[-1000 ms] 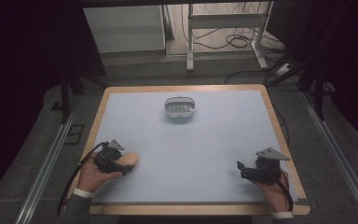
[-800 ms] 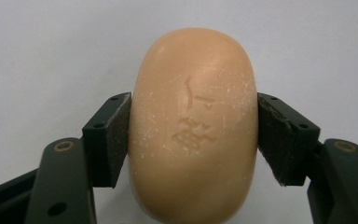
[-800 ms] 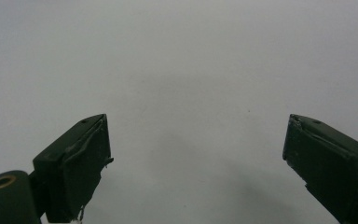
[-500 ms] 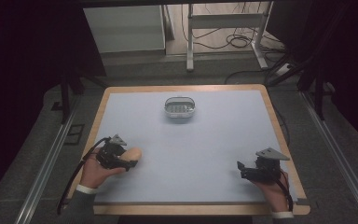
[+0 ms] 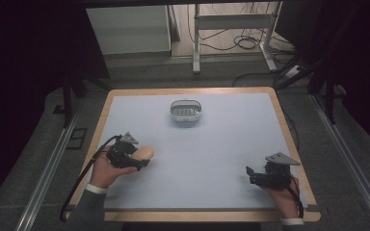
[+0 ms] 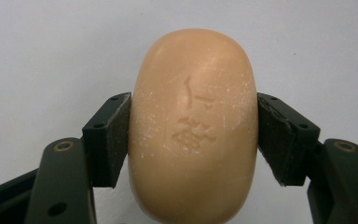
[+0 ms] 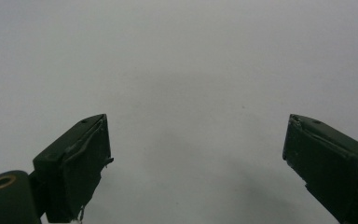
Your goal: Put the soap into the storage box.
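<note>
- Left gripper (image 5: 142, 159) is pinching a peach-coloured soap bar (image 6: 193, 126) across its narrow sides, pads pressing squarely at mid-length, likely for a steady carry.
- Soap dish (image 5: 186, 111) is sitting well ahead of that gripper, probably the destination.
- Right gripper (image 7: 196, 163) is resting with jaws spread, nothing between them.
- Table (image 5: 231, 144) is showing a pale blue-grey sheet inside a wooden rim; beyond it, a dark floor with cables.
</note>
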